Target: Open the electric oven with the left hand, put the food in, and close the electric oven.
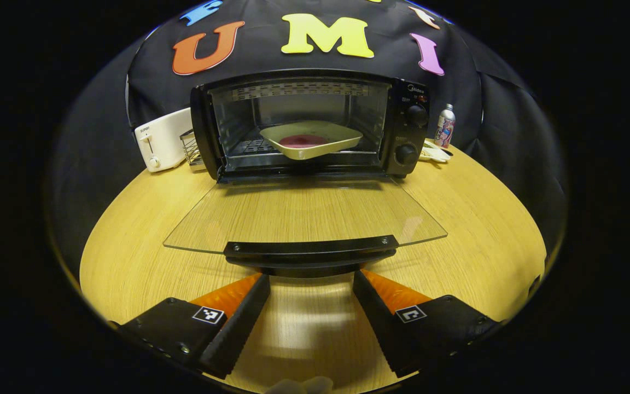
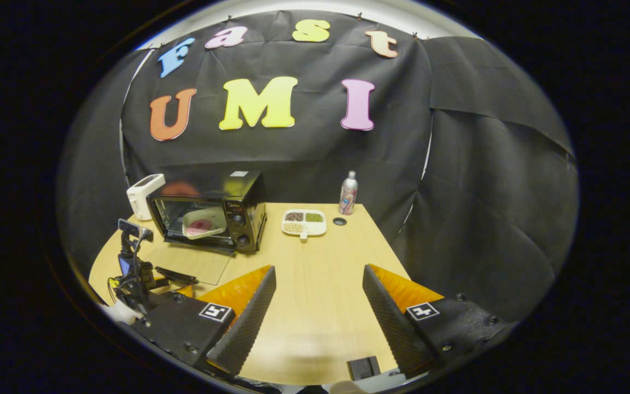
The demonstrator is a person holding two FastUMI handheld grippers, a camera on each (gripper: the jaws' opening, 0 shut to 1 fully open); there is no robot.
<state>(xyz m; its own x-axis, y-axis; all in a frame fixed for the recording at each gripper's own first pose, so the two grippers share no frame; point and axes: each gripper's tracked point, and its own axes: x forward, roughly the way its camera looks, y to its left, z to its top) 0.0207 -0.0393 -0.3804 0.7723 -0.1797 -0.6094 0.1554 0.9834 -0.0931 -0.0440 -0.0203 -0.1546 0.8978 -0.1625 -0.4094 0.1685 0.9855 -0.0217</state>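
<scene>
oven (image 1: 307, 123) marked "midea" stands open, plate of food (image 1: 310, 139) inside; left gripper (image 1: 310, 284) and right gripper (image 2: 319, 284) jaws apart, empty.

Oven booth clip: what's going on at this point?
A person holds a gripper in each hand. The oven stands open, its glass door folded flat over the table, and the plate of food already sits inside on the rack. The left gripper is open, right at the door handle, apparently about to close it. The right gripper hangs open and empty over the table.
</scene>
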